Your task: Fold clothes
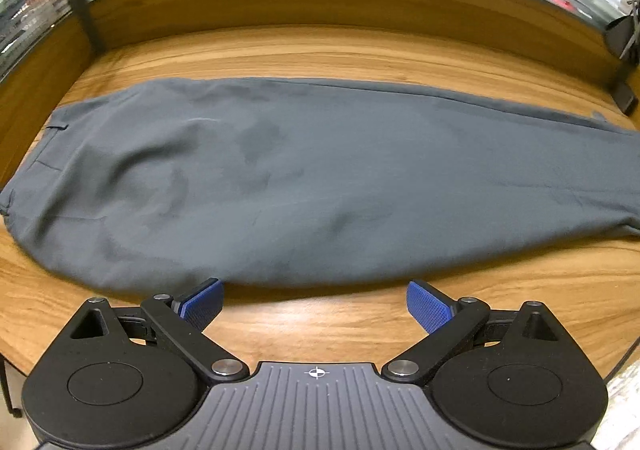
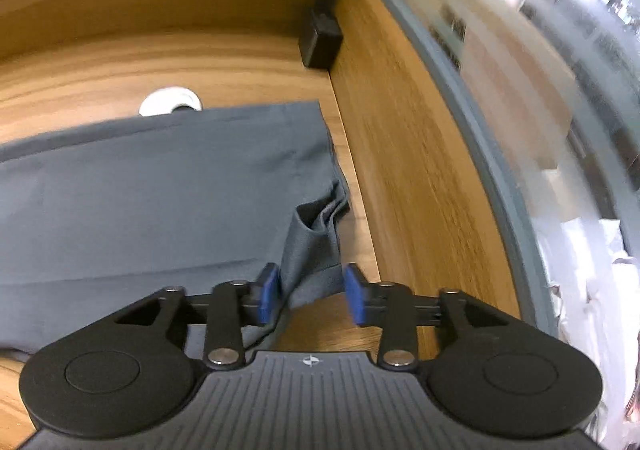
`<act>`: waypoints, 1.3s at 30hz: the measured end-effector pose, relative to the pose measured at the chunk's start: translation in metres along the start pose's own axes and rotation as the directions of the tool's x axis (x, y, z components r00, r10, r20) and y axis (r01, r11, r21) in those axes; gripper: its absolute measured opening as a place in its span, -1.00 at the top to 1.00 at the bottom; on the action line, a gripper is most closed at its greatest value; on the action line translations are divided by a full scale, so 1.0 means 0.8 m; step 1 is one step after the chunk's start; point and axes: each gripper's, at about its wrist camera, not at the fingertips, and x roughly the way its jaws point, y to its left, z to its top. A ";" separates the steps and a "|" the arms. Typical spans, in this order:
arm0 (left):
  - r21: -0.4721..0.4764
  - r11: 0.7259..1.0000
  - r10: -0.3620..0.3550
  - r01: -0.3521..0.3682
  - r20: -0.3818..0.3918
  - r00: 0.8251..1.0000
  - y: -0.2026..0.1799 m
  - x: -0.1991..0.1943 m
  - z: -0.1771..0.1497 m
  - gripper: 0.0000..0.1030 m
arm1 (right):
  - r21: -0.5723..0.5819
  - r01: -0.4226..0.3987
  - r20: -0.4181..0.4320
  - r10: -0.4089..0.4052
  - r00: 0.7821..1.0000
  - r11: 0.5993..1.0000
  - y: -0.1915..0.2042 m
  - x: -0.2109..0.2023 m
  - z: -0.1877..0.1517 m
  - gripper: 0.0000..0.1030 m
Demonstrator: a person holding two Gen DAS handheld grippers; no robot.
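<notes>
The grey trousers (image 1: 320,178) are shown laid lengthwise across the wooden table (image 1: 320,50), already doubled leg over leg, with the waistband and a belt loop at the far left and the legs running off to the right. At the near edge of the garment, the left gripper (image 1: 316,304) is held over bare wood with its jaws spread wide and nothing between them; its left pad (image 1: 204,304) lies just beside the rounded near hem, the cloth not being gripped. If a fold is attempted from here, only the top layer may be caught, so that the lower leg is left behind and the halves slide apart. Further right, at the cuff end, the right gripper (image 2: 310,292) is seen with its jaws partly open around a raised, bunched corner of the trousers (image 2: 160,190); the cloth touches the left pad (image 2: 267,294), a gap is visible at the right pad (image 2: 354,294), and no firm hold is judged to exist. The puckered corner may therefore drop out or be folded in as a crease. A white disc (image 2: 170,102) on the table lies just behind the far hem, and the raised wooden side wall (image 2: 400,170) stands close at the right, where a lifted cuff could be snagged.
</notes>
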 end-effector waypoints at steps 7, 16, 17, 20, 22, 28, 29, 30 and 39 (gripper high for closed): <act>0.052 0.998 0.038 -0.037 -0.002 0.999 0.007 -0.007 -0.009 -0.92 | -0.034 -0.281 0.106 0.283 0.953 0.959 0.051 -0.040 -0.009 0.02; 0.121 0.990 0.068 -0.068 0.004 0.998 0.007 -0.001 -0.010 -0.97 | -0.293 -0.484 -0.063 0.489 0.870 0.824 0.166 -0.017 -0.054 0.00; 0.130 0.989 0.068 -0.068 0.002 0.998 0.005 0.003 -0.010 -1.00 | -0.322 -0.446 -0.087 0.443 0.893 0.835 0.174 -0.008 -0.055 0.00; 0.161 0.985 0.064 -0.063 -0.002 0.998 -0.004 0.016 -0.010 -1.00 | -0.318 -0.385 -0.041 0.394 0.918 0.866 0.165 -0.012 -0.056 -0.06; 0.183 0.982 0.055 -0.054 -0.001 0.998 -0.013 0.026 -0.009 -1.00 | -0.329 -0.370 -0.016 0.386 0.922 0.869 0.156 -0.021 -0.055 -0.06; 0.296 0.955 -0.020 0.011 0.026 0.999 -0.057 0.038 0.003 -1.00 | -0.500 -0.436 -0.005 0.501 0.866 0.749 0.153 -0.041 -0.065 -0.06; 0.321 0.947 -0.037 0.024 0.035 0.999 -0.067 0.037 0.005 -1.00 | -0.534 -0.436 -0.012 0.510 0.860 0.724 0.157 -0.044 -0.070 -0.06; 0.345 0.938 -0.053 0.036 0.040 0.998 -0.075 0.037 0.007 -1.00 | -0.579 -0.422 -0.016 0.508 0.861 0.697 0.165 -0.044 -0.075 -0.06; 0.599 0.795 -0.174 0.095 0.076 0.982 -0.176 0.048 0.021 -1.00 | -0.721 -0.345 -0.011 0.488 0.873 0.601 0.196 -0.052 -0.068 0.80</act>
